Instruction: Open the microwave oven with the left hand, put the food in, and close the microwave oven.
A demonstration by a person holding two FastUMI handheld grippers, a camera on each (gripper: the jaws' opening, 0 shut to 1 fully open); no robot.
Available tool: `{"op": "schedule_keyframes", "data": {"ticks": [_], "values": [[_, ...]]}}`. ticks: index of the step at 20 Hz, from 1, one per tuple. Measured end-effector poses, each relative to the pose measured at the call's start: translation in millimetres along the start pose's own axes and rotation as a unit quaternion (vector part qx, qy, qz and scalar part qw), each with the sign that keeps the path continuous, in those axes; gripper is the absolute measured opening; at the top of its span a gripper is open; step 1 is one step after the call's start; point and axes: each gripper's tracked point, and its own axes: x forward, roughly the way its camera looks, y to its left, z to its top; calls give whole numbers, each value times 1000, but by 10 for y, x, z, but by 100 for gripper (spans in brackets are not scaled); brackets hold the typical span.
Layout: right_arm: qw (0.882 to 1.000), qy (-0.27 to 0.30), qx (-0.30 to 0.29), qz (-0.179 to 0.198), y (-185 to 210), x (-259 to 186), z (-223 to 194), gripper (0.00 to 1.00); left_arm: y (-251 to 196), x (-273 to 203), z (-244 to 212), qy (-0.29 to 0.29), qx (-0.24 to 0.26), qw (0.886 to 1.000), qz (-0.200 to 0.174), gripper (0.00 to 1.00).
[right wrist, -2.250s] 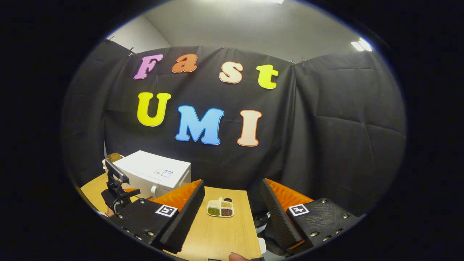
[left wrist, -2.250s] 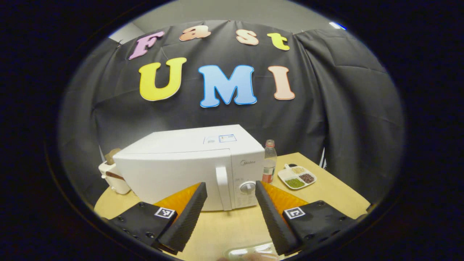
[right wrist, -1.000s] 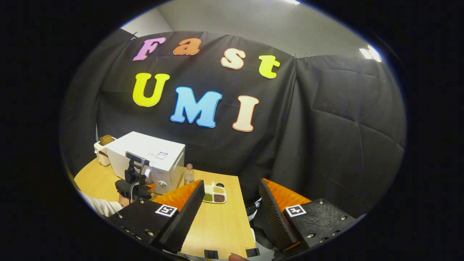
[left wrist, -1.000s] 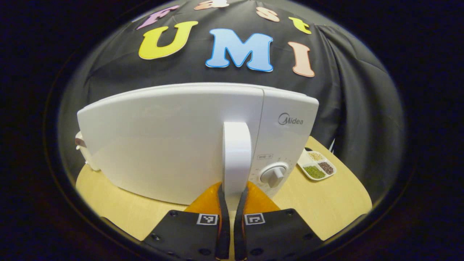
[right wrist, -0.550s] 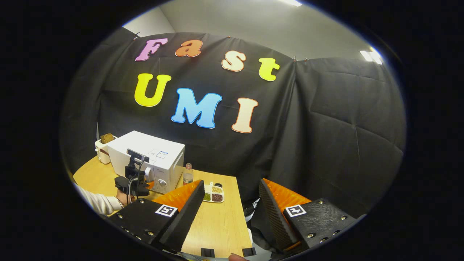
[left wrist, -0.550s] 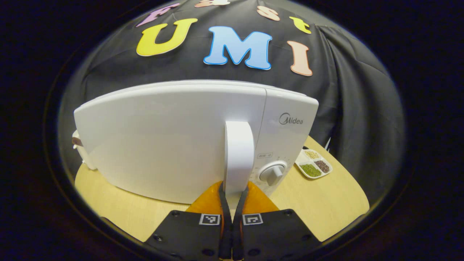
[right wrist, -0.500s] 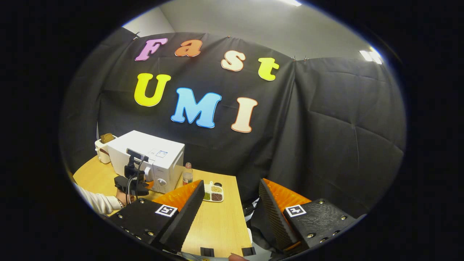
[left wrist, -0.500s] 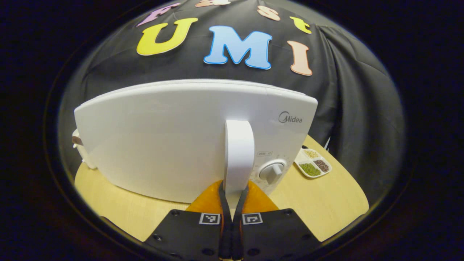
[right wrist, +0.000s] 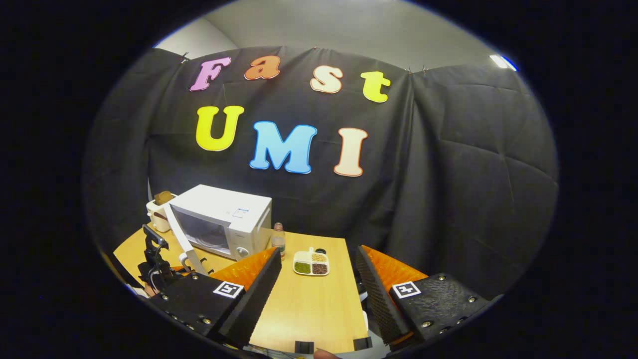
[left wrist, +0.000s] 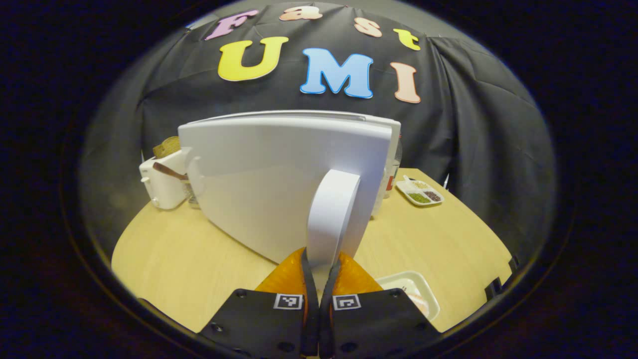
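The white microwave (right wrist: 234, 212) stands at the table's back left with its door (left wrist: 279, 174) swung out wide, so its dark inside shows in the right gripper view. My left gripper (left wrist: 322, 258) is shut on the lower end of the door's white handle (left wrist: 333, 214). In the right gripper view the left gripper (right wrist: 154, 259) sits by the door's (right wrist: 175, 230) outer edge. A pale tray of food (left wrist: 411, 294) lies on the table low at the right. My right gripper (right wrist: 318, 252) hangs open over the table, with nothing between its fingers.
A divided dish of beans (right wrist: 311, 263) and a small bottle (right wrist: 278, 239) stand right of the microwave. A white toaster with bread (left wrist: 162, 179) sits behind the door's hinge side. The wooden table (left wrist: 189, 269) ends close at the front and right.
The left gripper closed on the handle and pulled the door from shut to wide open. The food tray has come into the left gripper view. The right gripper stayed open and barely moved.
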Motion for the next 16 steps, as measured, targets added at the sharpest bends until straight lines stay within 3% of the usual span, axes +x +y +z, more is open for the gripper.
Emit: {"op": "schedule_keyframes", "data": {"ticks": [8,9,13,16], "values": [[997,-16,-8,72,462,107,33,93,1271,-887,-462,15,-47,991,128,15],[997,-19,-8,81,517,104,57,93,1392,-979,-496,14,-67,989,131,19],[993,-26,-9,113,656,104,94,93,1679,-1153,-643,13,-139,980,141,21],[990,-25,-10,141,747,124,79,93,1729,-1304,-665,14,-138,977,164,99]]}}
